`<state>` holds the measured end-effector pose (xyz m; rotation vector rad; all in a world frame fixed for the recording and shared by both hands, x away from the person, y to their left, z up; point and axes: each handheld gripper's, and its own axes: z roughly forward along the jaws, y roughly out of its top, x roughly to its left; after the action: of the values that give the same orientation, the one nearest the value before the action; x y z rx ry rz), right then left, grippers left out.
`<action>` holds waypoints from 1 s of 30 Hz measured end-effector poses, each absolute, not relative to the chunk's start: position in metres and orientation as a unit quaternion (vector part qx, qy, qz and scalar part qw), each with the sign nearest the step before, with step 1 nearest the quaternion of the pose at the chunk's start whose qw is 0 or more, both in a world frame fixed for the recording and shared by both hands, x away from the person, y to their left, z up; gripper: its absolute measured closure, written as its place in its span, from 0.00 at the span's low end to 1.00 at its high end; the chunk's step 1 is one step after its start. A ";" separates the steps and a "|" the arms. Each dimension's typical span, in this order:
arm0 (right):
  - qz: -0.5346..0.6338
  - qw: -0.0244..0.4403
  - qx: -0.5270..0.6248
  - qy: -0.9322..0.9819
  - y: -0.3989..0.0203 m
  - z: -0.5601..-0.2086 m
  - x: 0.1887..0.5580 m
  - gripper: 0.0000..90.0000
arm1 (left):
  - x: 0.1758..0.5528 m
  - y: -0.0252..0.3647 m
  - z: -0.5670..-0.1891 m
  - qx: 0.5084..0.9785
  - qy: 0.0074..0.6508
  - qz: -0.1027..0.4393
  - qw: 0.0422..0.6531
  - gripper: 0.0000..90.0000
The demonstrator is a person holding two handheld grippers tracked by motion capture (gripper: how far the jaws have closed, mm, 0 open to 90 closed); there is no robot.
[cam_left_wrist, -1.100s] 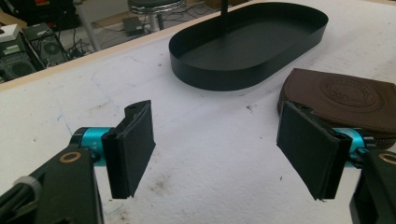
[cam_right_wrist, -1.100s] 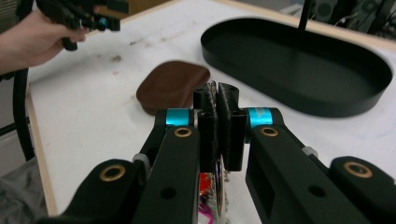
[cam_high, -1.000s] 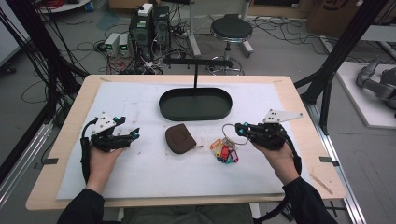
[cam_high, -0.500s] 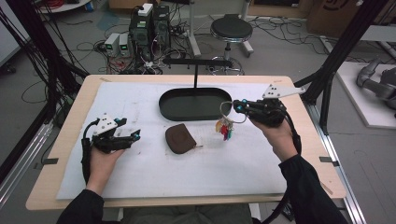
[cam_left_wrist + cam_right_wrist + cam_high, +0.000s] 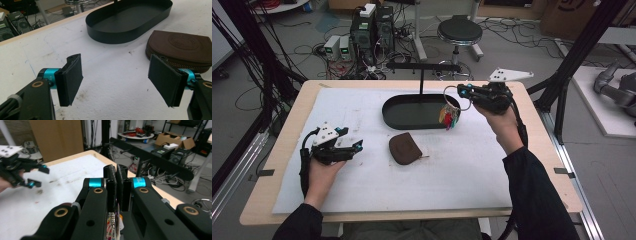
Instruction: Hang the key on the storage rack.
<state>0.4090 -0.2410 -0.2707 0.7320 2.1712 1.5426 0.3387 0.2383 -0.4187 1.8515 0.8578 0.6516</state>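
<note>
My right gripper (image 5: 466, 93), jaws clamped on the metal ring of the colourful key bunch (image 5: 449, 116), has lifted it off the white mat to beside the black T-shaped hanger stand (image 5: 422, 66); hooking looks next. My left gripper (image 5: 357, 148) rests spread, empty.

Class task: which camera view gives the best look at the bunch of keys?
The high view: the bunch of keys hangs whole from the right gripper above the black tray. The right gripper view catches just a coloured sliver beneath its shut jaws.
</note>
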 end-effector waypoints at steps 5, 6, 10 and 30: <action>0.547 0.191 0.270 0.769 -0.236 -0.268 0.425 0.98 | 0.338 0.238 -0.419 0.758 0.351 0.267 0.480 0.30; 0.547 0.195 0.270 0.768 -0.235 -0.268 0.429 0.98 | 0.338 0.239 -0.419 0.758 0.350 0.267 0.481 0.30; 0.541 0.197 0.276 0.770 -0.229 -0.269 0.439 0.98 | 0.338 0.239 -0.418 0.756 0.349 0.267 0.485 0.30; 0.522 0.216 0.342 0.751 -0.235 -0.294 0.490 0.98 | 0.336 0.246 -0.419 0.750 0.355 0.268 0.488 0.30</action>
<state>0.4902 -0.2354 -0.2943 0.9471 2.0820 1.4478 0.3356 0.2462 -0.4186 1.8240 0.8639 0.6517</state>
